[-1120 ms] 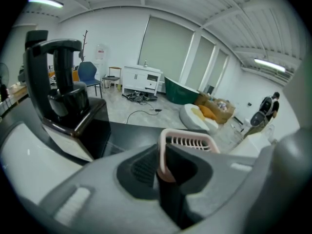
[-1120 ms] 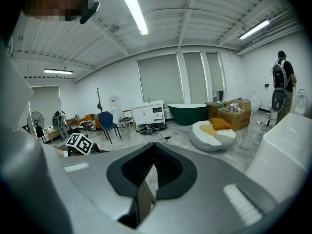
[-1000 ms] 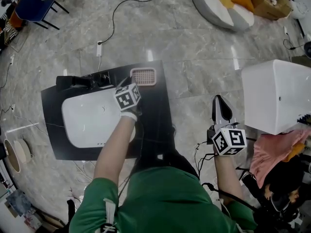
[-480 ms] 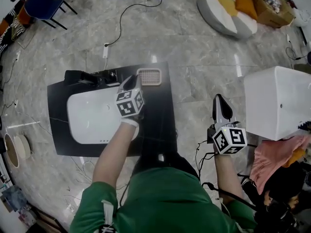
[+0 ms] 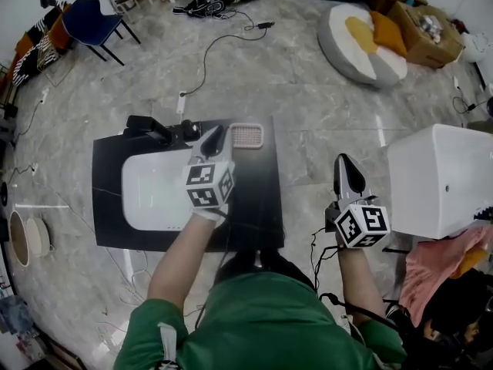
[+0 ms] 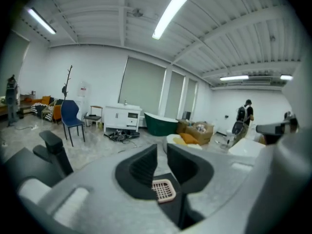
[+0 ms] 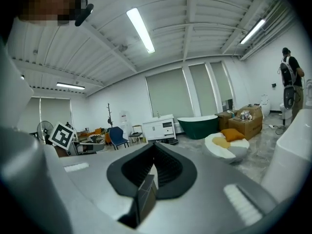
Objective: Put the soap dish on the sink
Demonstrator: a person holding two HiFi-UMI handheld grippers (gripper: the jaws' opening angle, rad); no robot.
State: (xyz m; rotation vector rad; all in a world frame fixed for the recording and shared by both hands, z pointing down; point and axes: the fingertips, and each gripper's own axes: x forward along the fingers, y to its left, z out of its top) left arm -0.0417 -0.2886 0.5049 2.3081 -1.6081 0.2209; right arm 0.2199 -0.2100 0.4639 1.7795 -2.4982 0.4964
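Nearest me, my right gripper [image 5: 344,163] hangs off to the side over the marble floor [image 5: 308,106], well apart from the work. In the right gripper view its jaws are pressed together with nothing in them.

Further out, my left gripper [image 5: 211,138] reaches over the black desk [image 5: 258,199], just past the right end of the white sink basin [image 5: 154,187]. In the left gripper view the jaws stand a narrow slit apart and hold nothing.

Just beyond their tips lies the soap dish [image 5: 246,136], a pale pinkish slotted tray. It sits flat on the desk at the far right corner, beside the black faucet [image 5: 158,129] and close to the far edge. It touches neither jaw. I judge the placing is done, or all but done.

The risk from here is my own left arm. The dish sits close ahead of the jaws. If I dip or swing forward while drawing away, a jaw could catch its rim. That would slide it over the nearby edge onto the floor, or tip it toward the basin. Pulling straight up and back toward me looks the safest way out.

Farther off, a blue chair [image 5: 88,18] and a round cushion [image 5: 362,33] stand on the floor, well clear.
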